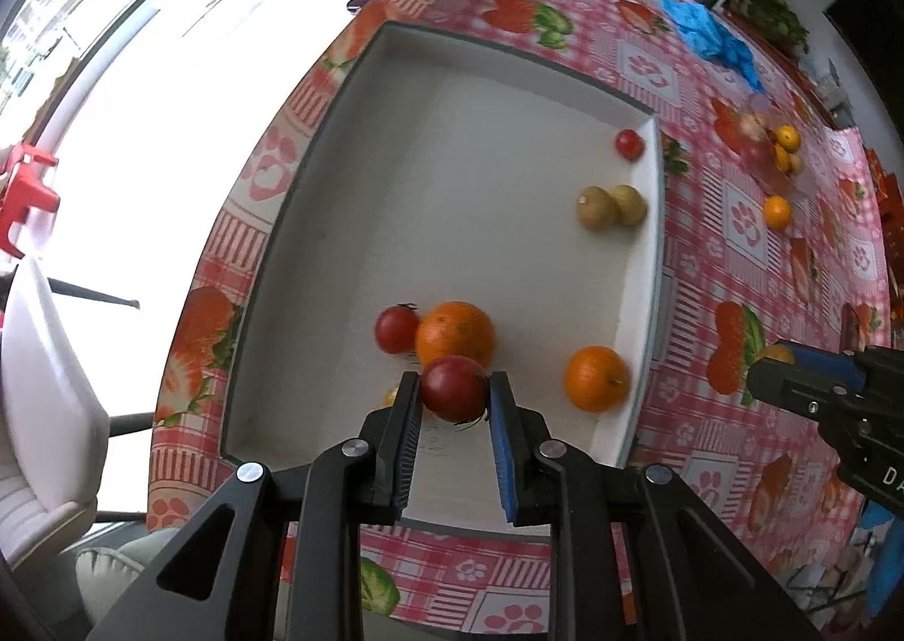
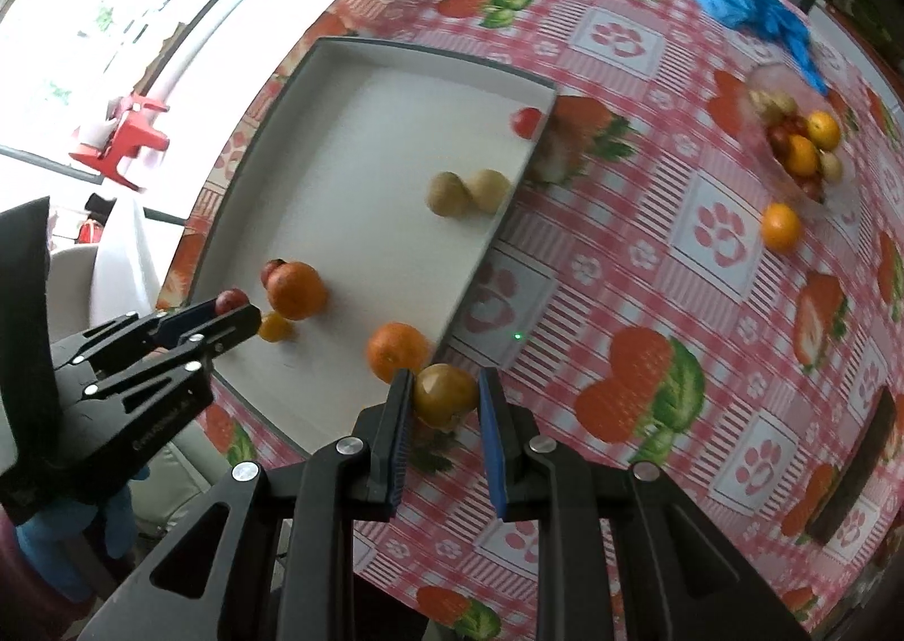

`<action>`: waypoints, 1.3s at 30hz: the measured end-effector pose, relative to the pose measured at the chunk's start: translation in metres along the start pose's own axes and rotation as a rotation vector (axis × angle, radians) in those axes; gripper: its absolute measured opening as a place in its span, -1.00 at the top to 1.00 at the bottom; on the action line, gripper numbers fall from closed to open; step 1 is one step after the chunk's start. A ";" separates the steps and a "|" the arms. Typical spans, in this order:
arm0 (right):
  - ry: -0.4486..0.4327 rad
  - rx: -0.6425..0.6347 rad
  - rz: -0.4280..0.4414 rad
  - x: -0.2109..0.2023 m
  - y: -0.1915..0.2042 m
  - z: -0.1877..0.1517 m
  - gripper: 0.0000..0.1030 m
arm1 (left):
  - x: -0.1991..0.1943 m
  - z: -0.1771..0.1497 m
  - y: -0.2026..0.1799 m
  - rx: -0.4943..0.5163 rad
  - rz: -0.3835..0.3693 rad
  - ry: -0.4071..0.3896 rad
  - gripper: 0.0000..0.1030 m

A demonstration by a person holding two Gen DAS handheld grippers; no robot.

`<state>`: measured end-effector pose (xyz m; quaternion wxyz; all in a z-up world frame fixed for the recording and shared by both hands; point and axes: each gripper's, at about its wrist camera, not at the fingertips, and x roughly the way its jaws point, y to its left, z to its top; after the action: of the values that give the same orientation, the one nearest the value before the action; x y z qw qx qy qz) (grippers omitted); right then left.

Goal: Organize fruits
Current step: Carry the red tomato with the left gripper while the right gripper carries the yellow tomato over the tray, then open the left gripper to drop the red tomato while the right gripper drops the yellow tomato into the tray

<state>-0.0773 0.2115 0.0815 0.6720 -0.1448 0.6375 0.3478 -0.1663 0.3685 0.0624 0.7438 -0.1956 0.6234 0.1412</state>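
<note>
Two tongs are in view, each closed on one fruit. The left tongs (image 1: 455,395) hold a dark red tomato (image 1: 453,388) betw. the pads, hanging over the near part of the white tray (image 1: 339,143). The right tongs (image 2: 443,395) grip a yellow-brown round fruit (image 2: 444,395), positioned at the near right corner of the tray, approx. over its edge.

Inside the tray: a big orange (image 1: 455,336) with a red tomato (image 1: 397,329) touching it on the left, and a second orange (image 1: 596,379) more to the right, near the right wall. A small yellow fruit (image 2: 276,327) lies just beside the big orange; in the left wrist view it is mostly hidden behind the finger. Two pale brown-green fruits (image 1: 611,207) lie touching each other by the right wall, and one small red tomato (image 1: 629,144) sits in the far right corner.

The tray stands on a surface with pink checked cloth (image 2: 650,256), printed w/ strawberries and paw marks. Well apart from the tray, a clear bowl (image 2: 802,155) holds mixed oranges, tomatoes and pale fruits; one loose orange (image 2: 781,227) lies just beside it on the cloth. A crumpled blue glove (image 2: 746,2) lies farther back.
</note>
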 end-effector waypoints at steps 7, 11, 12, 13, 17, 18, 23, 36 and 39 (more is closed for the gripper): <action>0.000 -0.029 0.017 0.006 0.018 0.012 0.53 | 0.005 0.003 0.009 -0.019 0.009 0.007 0.52; 0.000 -0.033 0.025 0.009 0.024 0.017 0.53 | 0.007 0.004 0.011 -0.022 0.011 0.009 0.52; 0.000 -0.035 0.026 0.010 0.026 0.018 0.53 | 0.007 0.005 0.011 -0.022 0.012 0.010 0.52; 0.000 -0.035 0.027 0.011 0.027 0.018 0.53 | 0.007 0.005 0.012 -0.022 0.012 0.010 0.52; 0.006 -0.033 0.031 0.015 0.029 0.020 0.52 | 0.008 0.006 0.013 -0.021 0.016 0.014 0.52; 0.008 -0.031 0.031 0.015 0.029 0.020 0.52 | 0.009 0.006 0.013 -0.023 0.017 0.016 0.52; 0.011 -0.023 0.031 0.018 0.028 0.023 0.53 | 0.011 0.008 0.012 -0.020 0.020 0.020 0.52; 0.049 -0.012 0.029 0.035 0.036 0.031 0.50 | 0.022 0.010 0.007 -0.010 0.033 0.053 0.52; 0.055 -0.012 0.032 0.038 0.038 0.030 0.39 | 0.022 0.010 0.007 -0.004 0.037 0.054 0.31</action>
<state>-0.0816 0.2686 0.0593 0.6477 -0.1484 0.6558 0.3583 -0.1563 0.3785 0.0414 0.7236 -0.1892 0.6463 0.1511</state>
